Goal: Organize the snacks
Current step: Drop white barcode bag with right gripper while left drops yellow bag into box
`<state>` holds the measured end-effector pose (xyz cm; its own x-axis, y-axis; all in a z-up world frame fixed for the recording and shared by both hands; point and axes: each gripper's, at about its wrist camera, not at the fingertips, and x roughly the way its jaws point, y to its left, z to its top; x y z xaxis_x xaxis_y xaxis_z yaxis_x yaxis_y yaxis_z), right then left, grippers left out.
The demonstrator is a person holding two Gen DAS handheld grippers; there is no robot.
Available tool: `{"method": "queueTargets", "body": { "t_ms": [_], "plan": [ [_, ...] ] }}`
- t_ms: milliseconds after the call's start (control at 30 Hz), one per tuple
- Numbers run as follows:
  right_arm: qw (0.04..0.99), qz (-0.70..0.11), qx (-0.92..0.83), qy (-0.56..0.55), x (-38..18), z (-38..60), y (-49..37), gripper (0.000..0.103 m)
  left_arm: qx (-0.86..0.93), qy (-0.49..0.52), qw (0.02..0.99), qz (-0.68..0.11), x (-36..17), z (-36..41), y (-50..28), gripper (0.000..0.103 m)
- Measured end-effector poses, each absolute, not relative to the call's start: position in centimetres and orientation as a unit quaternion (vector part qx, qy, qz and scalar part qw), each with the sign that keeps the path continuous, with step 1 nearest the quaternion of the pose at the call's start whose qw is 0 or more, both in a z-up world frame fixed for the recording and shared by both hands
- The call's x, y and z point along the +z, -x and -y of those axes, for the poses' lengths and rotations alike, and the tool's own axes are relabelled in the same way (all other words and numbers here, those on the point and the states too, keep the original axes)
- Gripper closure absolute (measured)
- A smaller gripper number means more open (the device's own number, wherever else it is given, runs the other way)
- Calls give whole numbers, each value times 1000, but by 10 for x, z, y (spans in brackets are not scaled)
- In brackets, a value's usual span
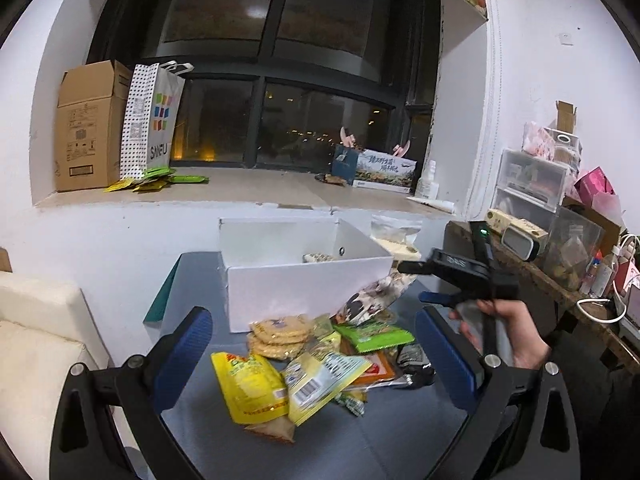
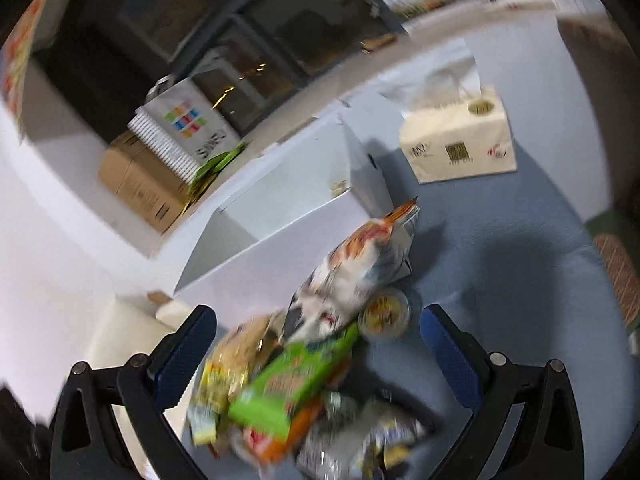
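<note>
Snack pile (image 1: 316,360) heaped on the blue-grey table (image 1: 392,440), just in front of the open white box (image 1: 304,276). Box almost empty; only one small item visible inside at the far side.

Left claw (image 1: 314,360) hovering low over the near edge of the pile, jaws spread wide, nothing between the blue pads. Right claw (image 2: 318,356) also wide open and empty, tilted above the right part of the pile; this view blurred, so fine detail uncertain. In the left view, right claw seen from outside in a hand (image 1: 504,332), beside the box corner.

Nearest to the left claw: yellow pouch (image 1: 250,388), soft foil, probably light, surface likely slippery. Best taken at a sealed edge or corner, where the film is flat and doubled, not on the puffed middle. Beside it a pale yellow packet with barcode (image 1: 320,380), lying partly over other packs; also thin, probably bends when lifted by one end.

Behind these, round crackers in clear wrap (image 1: 280,334), touching the box front. Likely brittle; gentle closing across the stack advised, no hard squeeze.

Green packet (image 2: 288,384) flat and thin on top of the heap, easy by its free edge. Tall patterned bag (image 2: 356,268) leaning against the box wall, bulky but probably light; top seam the safest place. Small round cup (image 2: 384,314) stiff, touching that bag; grip across the rim.

Tissue pack (image 2: 460,140) well apart, not a snack.
</note>
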<state>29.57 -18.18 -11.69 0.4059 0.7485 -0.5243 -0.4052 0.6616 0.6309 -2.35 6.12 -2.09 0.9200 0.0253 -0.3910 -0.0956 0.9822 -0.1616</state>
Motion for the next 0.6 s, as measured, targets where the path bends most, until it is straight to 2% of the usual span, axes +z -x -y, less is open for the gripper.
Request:
{"method": "queueTargets", "body": {
  "t_ms": [200, 233, 267, 300, 333, 433, 600],
  "plan": [
    [777, -460, 339, -264, -153, 159, -341, 0, 35, 94, 972, -213, -33, -67, 23, 0],
    [771, -463, 342, -273, -156, 158, -344, 7, 35, 92, 971, -216, -36, -67, 23, 0],
    [764, -464, 350, -280, -159, 156, -347, 27, 34, 89, 971, -220, -39, -66, 22, 0],
    [761, -466, 357, -276, -161, 153, -348, 40, 33, 87, 970, -224, -41, -66, 21, 0],
    [763, -470, 358, -264, -162, 150, -348, 58, 31, 85, 969, -228, -44, -65, 19, 0],
    [759, -462, 371, -269, -164, 155, -343, 65, 20, 80, 966, -245, -53, -62, 13, 0],
    [776, -412, 394, -270, -136, 173, -322, 67, -13, 49, 959, -280, -70, -51, -3, 0]
  ]
}}
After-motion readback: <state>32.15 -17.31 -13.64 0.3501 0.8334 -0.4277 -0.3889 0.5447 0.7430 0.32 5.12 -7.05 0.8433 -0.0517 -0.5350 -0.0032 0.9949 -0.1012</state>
